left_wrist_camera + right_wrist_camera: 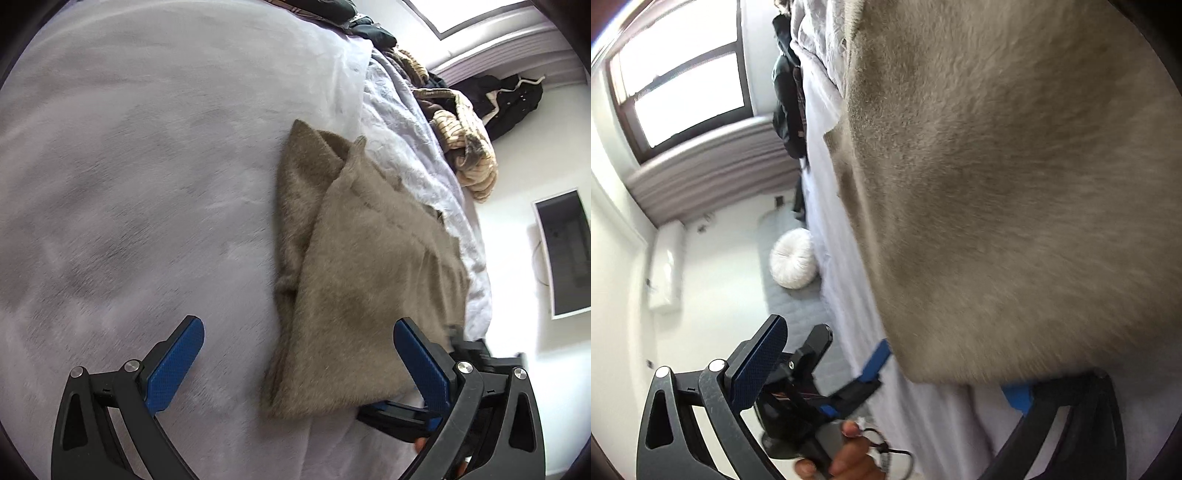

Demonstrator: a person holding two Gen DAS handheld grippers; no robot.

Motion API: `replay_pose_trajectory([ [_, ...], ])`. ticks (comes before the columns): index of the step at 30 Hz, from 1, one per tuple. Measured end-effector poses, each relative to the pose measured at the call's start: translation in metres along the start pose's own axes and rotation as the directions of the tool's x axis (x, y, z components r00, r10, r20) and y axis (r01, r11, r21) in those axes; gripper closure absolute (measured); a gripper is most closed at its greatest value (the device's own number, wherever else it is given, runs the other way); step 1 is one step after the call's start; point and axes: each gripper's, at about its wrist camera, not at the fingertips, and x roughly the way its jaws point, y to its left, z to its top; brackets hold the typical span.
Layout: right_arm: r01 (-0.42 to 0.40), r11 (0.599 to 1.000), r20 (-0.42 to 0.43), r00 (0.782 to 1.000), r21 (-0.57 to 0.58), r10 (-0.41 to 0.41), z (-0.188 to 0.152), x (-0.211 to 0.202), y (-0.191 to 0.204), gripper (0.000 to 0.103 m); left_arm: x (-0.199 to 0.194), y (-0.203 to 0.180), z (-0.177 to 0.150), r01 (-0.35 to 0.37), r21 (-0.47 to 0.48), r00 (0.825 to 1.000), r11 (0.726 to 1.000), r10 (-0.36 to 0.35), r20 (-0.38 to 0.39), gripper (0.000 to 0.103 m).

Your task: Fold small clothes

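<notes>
A fuzzy taupe garment [354,266] lies partly folded on the lilac blanket [129,184], near the bed's right edge. My left gripper [299,354] is open, low over the blanket, with the garment's near corner between its blue pads [177,365]. My right gripper [897,362] is open beside the bed edge; its left pad [757,365] shows, and the right pad is mostly hidden under the garment [1015,184], which fills that view. The left gripper also shows in the right wrist view [849,373], reaching toward the garment's edge.
A pile of striped and dark clothes [458,122] lies at the bed's far right edge. A dark jacket [509,99] hangs by the wall. A white round cushion [792,256] sits on the floor beside the bed. A window [683,81] is behind.
</notes>
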Motion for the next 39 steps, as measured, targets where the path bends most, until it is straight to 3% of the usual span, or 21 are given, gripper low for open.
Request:
replay_pose_trajectory([
  [1,0.006,1.000,-0.007,1.000,0.031,-0.006,0.002,0.004,-0.003,0.033,0.001,0.000,0.004,0.023,-0.006,1.000,1.000,-0.023,-0.008,0.000],
  [2,-0.002,0.999,-0.015,1.000,0.050,0.002,0.004,0.006,-0.007,0.047,0.004,0.001,0.008,0.055,-0.018,0.998,0.998,-0.055,-0.021,0.000],
  [3,-0.016,0.998,-0.017,1.000,0.057,0.017,0.005,0.005,-0.008,0.072,0.005,0.002,0.011,0.077,-0.030,0.997,0.997,-0.078,-0.028,0.000],
  [4,-0.040,0.998,-0.012,0.999,0.050,0.041,0.008,0.004,-0.007,0.087,0.009,0.002,0.015,0.106,-0.047,0.993,0.993,-0.108,-0.040,0.000],
  [10,-0.090,0.989,-0.030,0.996,-0.119,0.087,0.017,-0.007,0.039,0.092,0.029,-0.004,0.034,0.233,-0.090,0.967,0.968,-0.240,-0.088,0.000],
  [12,-0.082,0.982,-0.047,0.996,-0.169,0.075,0.016,-0.007,0.052,0.092,0.039,-0.009,0.040,0.287,-0.111,0.948,0.952,-0.298,-0.107,0.000],
  [14,-0.069,0.977,-0.069,0.996,-0.204,0.056,0.013,-0.007,0.059,0.092,0.051,-0.018,0.047,0.365,-0.128,0.914,0.922,-0.381,-0.138,0.000],
  [17,-0.025,0.970,-0.099,0.995,-0.243,0.000,0.007,-0.004,0.060,0.092,0.067,-0.029,0.056,0.400,-0.139,0.892,0.906,-0.419,-0.168,0.000],
  [18,-0.008,0.968,-0.108,0.994,-0.252,-0.020,0.005,-0.002,0.059,0.092,0.072,-0.033,0.057,0.390,-0.134,0.895,0.911,-0.409,-0.177,0.000],
  [21,0.052,0.959,-0.150,0.984,-0.278,-0.096,-0.003,0.005,0.052,0.092,0.089,-0.051,0.056,0.286,-0.071,0.930,0.956,-0.295,-0.222,0.001],
  [23,0.098,0.945,-0.190,0.968,-0.312,-0.163,-0.011,0.009,0.052,0.092,0.091,-0.059,0.054,0.242,-0.032,0.945,0.970,-0.243,-0.220,0.001],
  [27,0.258,0.871,-0.234,0.896,-0.417,-0.378,-0.022,0.005,0.052,0.084,0.090,-0.072,0.051,0.157,0.049,0.971,0.986,-0.145,-0.189,0.003],
  [28,0.288,0.848,-0.229,0.879,-0.444,-0.418,-0.023,0.000,0.054,0.071,0.091,-0.076,0.049,0.123,0.078,0.977,0.989,-0.108,-0.182,0.003],
  [29,0.302,0.835,-0.219,0.872,-0.460,-0.437,-0.025,-0.007,0.054,0.061,0.091,-0.082,0.048,0.088,0.110,0.983,0.990,-0.068,-0.173,0.008],
  [30,0.311,0.822,-0.204,0.871,-0.477,-0.447,-0.024,-0.014,0.058,0.043,0.092,-0.087,0.046,0.041,0.143,0.987,0.989,-0.018,-0.158,0.012],
  [32,0.354,0.777,-0.109,0.875,-0.520,-0.471,-0.014,-0.033,0.072,0.042,0.094,-0.092,0.044,-0.035,0.191,0.989,0.981,0.062,-0.138,0.034],
  [33,0.388,0.750,-0.050,0.872,-0.535,-0.487,-0.008,-0.042,0.078,0.043,0.097,-0.095,0.044,-0.078,0.216,0.987,0.973,0.106,-0.122,0.041],
  [35,0.459,0.697,0.060,0.855,-0.551,-0.515,0.005,-0.054,0.086,0.063,0.096,-0.100,0.042,-0.130,0.264,0.984,0.956,0.156,-0.082,0.060],
  [36,0.507,0.661,0.122,0.834,-0.553,-0.538,0.018,-0.057,0.092,0.088,0.092,-0.102,0.041,-0.143,0.282,0.985,0.949,0.164,-0.053,0.066],
  [37,0.537,0.637,0.160,0.818,-0.552,-0.552,0.022,-0.062,0.092,0.095,0.089,-0.102,0.040,-0.156,0.294,0.984,0.943,0.174,-0.038,0.077],
  [39,0.580,0.596,0.223,0.794,-0.556,-0.565,0.040,-0.063,0.093,0.095,0.085,-0.106,0.040,-0.176,0.316,0.982,0.932,0.190,-0.014,0.079],
])
